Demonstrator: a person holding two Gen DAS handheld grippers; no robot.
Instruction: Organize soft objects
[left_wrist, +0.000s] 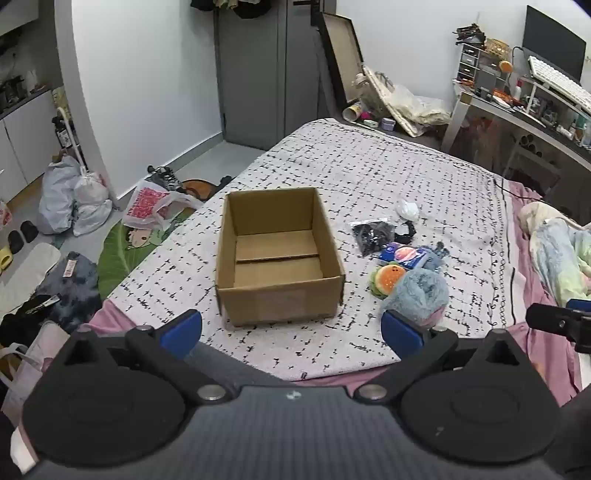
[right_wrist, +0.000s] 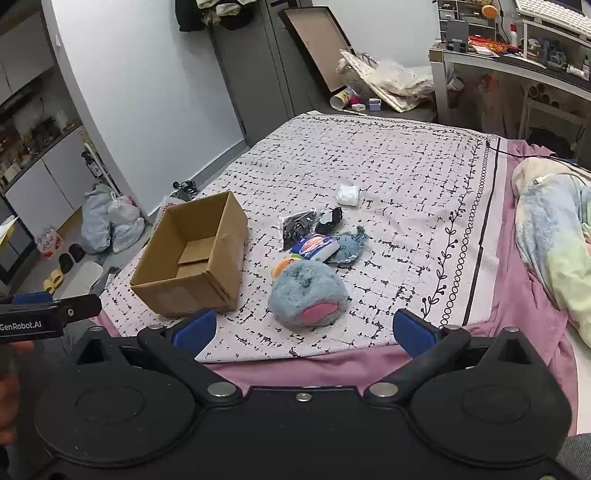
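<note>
While both tongs hang spread wide and empty at bed (right_wrist: 406, 177) edge, blue plush (right_wrist: 308, 295) sits beside empty box (right_wrist: 192, 258) — looks light, squishy, no slip. Right tongs (right_wrist: 306, 328) nearest; pinch fluffy bulk mid-body, left tongs (left_wrist: 291, 328) spare.

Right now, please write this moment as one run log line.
left gripper: open, empty | right gripper: open, empty | cardboard box: empty | blue plush: on bed beside box
</note>
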